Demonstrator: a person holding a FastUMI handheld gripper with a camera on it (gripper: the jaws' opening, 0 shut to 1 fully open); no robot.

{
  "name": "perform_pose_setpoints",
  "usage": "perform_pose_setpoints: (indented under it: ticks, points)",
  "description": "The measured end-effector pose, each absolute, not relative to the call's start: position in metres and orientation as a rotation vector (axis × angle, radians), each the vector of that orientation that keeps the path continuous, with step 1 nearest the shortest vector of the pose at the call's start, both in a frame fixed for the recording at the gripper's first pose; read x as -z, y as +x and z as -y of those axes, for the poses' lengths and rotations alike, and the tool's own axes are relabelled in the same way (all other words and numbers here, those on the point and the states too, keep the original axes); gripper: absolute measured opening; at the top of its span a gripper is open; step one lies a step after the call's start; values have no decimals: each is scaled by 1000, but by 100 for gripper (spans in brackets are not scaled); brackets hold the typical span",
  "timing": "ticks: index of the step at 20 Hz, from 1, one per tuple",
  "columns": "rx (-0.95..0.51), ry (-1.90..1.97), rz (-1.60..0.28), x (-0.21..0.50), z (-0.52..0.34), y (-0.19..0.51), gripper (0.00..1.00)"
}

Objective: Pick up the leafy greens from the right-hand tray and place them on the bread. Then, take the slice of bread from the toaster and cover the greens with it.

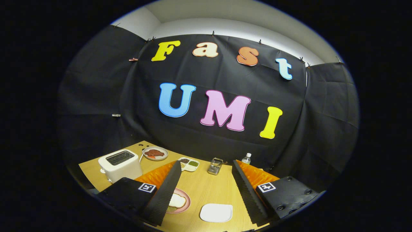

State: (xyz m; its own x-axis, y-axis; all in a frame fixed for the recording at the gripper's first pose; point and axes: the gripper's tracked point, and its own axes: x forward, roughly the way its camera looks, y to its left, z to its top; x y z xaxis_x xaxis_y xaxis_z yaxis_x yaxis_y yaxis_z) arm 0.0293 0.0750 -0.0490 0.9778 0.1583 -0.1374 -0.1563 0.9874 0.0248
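While held above the wooden desk (206, 190), gripper (206, 193) spread wide apart, gripping nothing. Bread (177, 201) on pink plate (186, 206) just beside left finger; empty white tray (216, 212) between fingers. Beyond fingers: white toaster (120, 165), plate of meat (155, 153), divided dish (189, 164), metal basket (215, 166), small bottle (246, 158). Leafy greens not identifiable.

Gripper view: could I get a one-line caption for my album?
Open gripper above a wooden table, pink plate with bread and empty white square tray between its fingers, white toaster beyond.
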Motion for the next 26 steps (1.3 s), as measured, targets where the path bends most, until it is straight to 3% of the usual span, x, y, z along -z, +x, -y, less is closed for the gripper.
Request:
perform_pose_setpoints:
  ticks: [26]
  points:
    - [-131,-6,-183,62,-103,14,98]
